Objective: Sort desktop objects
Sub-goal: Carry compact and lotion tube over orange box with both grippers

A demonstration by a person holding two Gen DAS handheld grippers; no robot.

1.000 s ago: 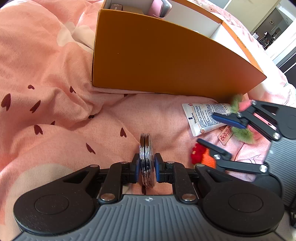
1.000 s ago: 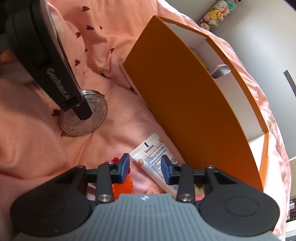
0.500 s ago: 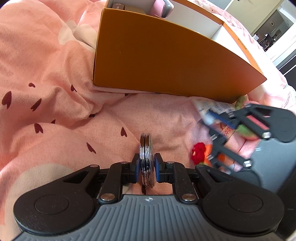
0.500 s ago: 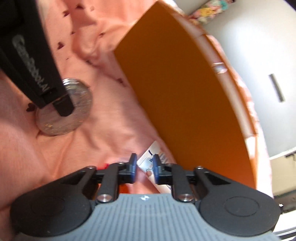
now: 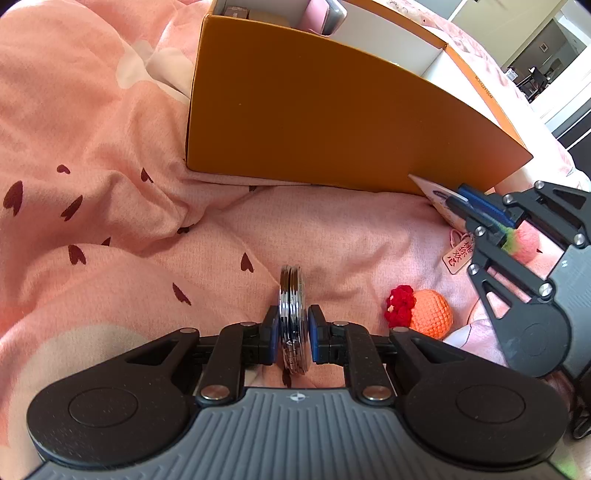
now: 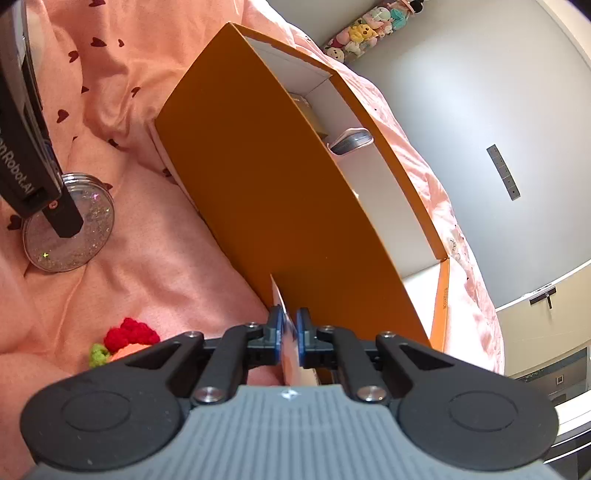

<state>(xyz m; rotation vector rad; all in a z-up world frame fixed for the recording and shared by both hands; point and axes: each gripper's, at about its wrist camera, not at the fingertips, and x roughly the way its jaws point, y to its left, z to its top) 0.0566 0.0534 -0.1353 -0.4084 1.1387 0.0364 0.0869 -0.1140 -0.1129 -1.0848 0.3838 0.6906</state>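
Note:
My left gripper (image 5: 291, 334) is shut on a round silver glitter compact (image 5: 292, 314), held on edge just above the pink bedding; it also shows in the right wrist view (image 6: 68, 225). My right gripper (image 6: 290, 332) is shut on a white cream tube (image 6: 286, 332), lifted edge-on beside the orange box (image 6: 280, 206). In the left wrist view the right gripper (image 5: 461, 201) holds the tube (image 5: 430, 190) against the box's lower right corner (image 5: 332, 118). The box has white compartments with a pink and grey item (image 5: 325, 14) inside.
A crocheted orange ball with red top (image 5: 424, 312) lies on the bedding (image 5: 129, 184) right of my left gripper. A pink tag (image 5: 460, 253) and a pink-green plush (image 5: 524, 240) lie under the right gripper. Plush toys (image 6: 369, 26) sit by the far wall.
My right gripper closed on the cream tube and lifted it off the bedding, turning it edge-on near the box. My left gripper stayed shut on the compact, barely moving.

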